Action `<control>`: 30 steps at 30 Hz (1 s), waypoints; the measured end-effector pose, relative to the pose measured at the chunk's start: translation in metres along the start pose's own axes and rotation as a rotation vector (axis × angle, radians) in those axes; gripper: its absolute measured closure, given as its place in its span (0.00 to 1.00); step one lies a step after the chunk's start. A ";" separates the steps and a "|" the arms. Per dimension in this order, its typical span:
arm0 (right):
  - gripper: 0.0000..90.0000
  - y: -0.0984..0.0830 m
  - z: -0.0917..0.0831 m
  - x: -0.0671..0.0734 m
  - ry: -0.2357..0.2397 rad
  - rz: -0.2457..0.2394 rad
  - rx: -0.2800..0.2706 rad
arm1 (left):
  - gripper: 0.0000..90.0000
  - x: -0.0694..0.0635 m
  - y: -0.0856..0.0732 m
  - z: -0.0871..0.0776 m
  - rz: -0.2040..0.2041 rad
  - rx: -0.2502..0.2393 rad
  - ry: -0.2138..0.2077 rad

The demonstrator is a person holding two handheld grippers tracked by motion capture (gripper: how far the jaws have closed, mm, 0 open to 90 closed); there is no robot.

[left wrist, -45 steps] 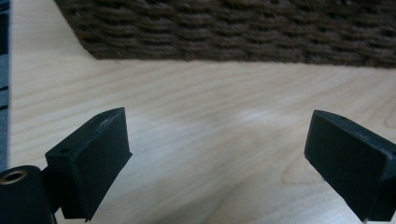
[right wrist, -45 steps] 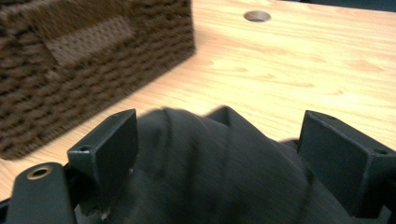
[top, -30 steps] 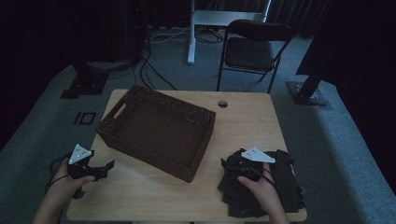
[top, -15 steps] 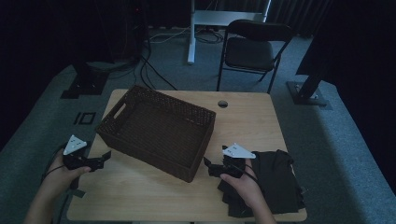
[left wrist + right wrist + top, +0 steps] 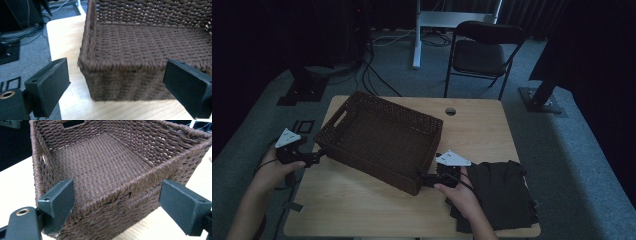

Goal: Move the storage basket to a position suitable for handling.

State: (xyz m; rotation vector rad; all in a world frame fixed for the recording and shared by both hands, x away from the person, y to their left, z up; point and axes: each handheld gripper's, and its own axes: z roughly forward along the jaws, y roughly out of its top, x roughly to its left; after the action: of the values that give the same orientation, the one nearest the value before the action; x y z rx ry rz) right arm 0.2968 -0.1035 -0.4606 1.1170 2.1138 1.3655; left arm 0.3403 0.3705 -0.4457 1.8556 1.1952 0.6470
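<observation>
**Woven basket approached at two corners, fingers spread wide**

The fingers (image 5: 48, 86) of the left gripper (image 5: 314, 159) are held wide apart, with nothing between them; a corner of the brown woven basket (image 5: 382, 140) is framed in the gap, close ahead but not yet touched. The fingers (image 5: 58, 203) of the right gripper (image 5: 426, 179) are likewise spread wide and empty, and the basket's opposite near corner sits just before them.

The basket lies empty on the wooden surface (image 5: 477, 130), turned at an angle, left of a dark folded cloth (image 5: 504, 192) on which the right hand rests. It is judged light and fairly stiff, its rope-like weave rough enough that slipping is unlikely, though the walls may flex a little under a pinch. A hold is best taken on the thick rolled rim at each corner, one finger inside and one outside, or at the handle cut-outs (image 5: 72, 123) in the end walls.

No brand, label or legible writing is seen on anything.
</observation>
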 end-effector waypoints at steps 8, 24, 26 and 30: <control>0.15 -0.002 0.005 0.003 -0.005 0.000 0.024 | 0.14 0.024 0.011 0.022 -0.032 -0.006 0.015; 0.16 -0.003 0.012 0.004 -0.036 0.013 0.022 | 0.61 0.029 0.021 0.061 -0.075 -0.043 0.058; 0.16 -0.003 0.013 0.005 -0.042 0.018 0.023 | 0.63 0.026 0.021 0.063 -0.058 -0.022 0.050; 0.21 -0.002 0.013 0.006 -0.041 0.035 0.036 | 0.66 0.021 0.019 0.067 -0.028 0.009 0.039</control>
State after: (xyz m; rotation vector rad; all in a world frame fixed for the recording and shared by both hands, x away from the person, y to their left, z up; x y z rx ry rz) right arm 0.3012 -0.0918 -0.4682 1.1917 2.1068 1.3138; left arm 0.4095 0.3615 -0.4654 1.8382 1.2489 0.6669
